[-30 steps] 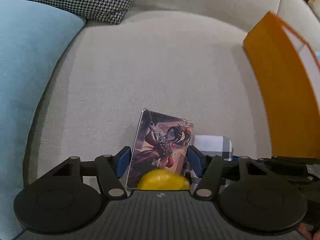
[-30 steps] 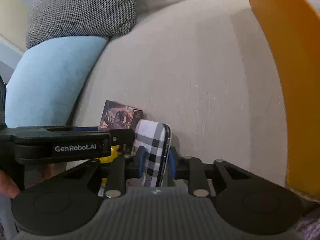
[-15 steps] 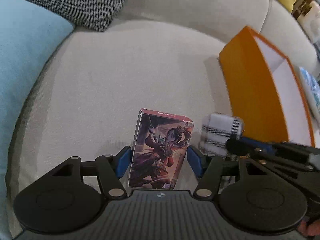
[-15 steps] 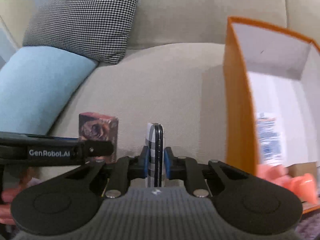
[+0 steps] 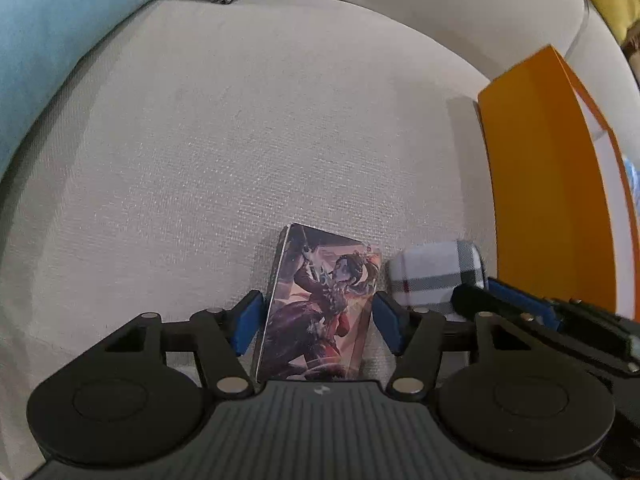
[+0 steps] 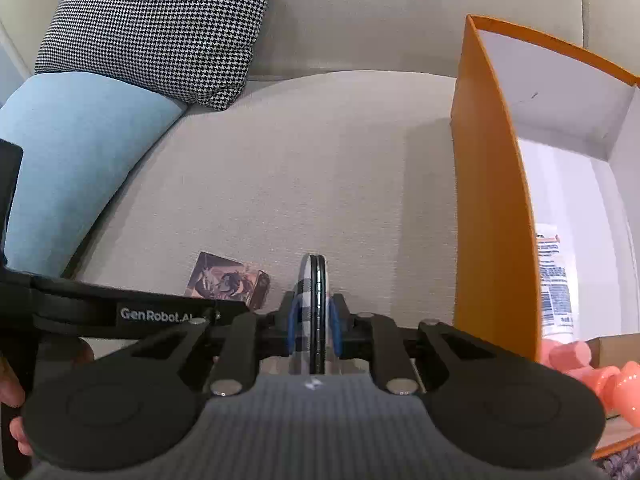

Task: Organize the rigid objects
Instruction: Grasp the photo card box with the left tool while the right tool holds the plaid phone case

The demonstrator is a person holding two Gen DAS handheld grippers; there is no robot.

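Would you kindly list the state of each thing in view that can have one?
Left gripper: shut on the card box.
Card box: upright, held.
Right gripper: shut on the plaid phone, jaws just reopened slightly.
Plaid phone: edge-on, held.
Orange box: open, items inside.

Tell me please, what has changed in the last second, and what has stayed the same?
The right gripper has lifted the plaid phone, turning it edge-on, toward the orange box; its jaws eased a little just now, with the phone between them. A yellow thing seen under the card box is gone from view. The left gripper stays around the card box, and the sofa is as before.
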